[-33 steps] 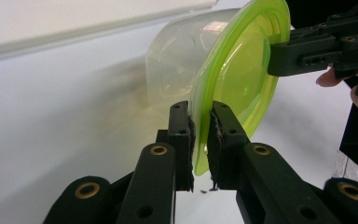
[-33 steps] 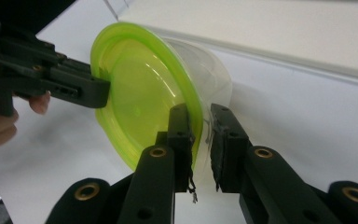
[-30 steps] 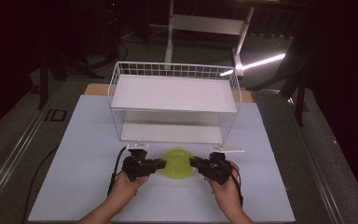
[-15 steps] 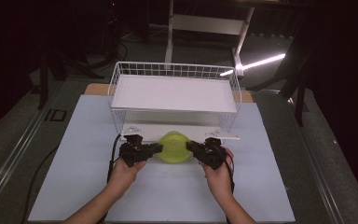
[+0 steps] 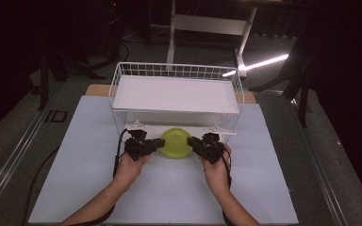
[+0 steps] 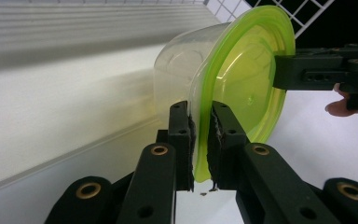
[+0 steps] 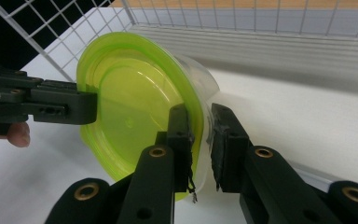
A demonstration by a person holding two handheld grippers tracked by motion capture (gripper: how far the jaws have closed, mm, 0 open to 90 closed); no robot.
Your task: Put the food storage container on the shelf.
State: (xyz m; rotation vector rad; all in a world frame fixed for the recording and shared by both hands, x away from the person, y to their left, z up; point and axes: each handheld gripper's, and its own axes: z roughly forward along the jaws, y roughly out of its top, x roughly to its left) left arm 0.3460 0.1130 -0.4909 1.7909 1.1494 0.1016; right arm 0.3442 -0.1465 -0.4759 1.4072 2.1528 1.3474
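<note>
Wire rack (image 5: 122, 80) on the worktop (image 5: 75, 155): its lower shelf's front lip could catch the lime-lidded container (image 5: 176, 142) and twist the thin rim free. Left gripper (image 5: 156, 143) and right gripper (image 5: 192, 142) both have fingers clenched on that rim, the container at the shelf mouth. Versus 1.0 s ago, container and hands sit closer to the rack.

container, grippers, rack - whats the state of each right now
container: lid on, gripped at opposite rim edges, at the rack's lower shelf
green lid: seated on the clear tub
left gripper: shut on the lid's rim
right gripper: shut on the rim
wire rack: upright, top shelf bare
</note>
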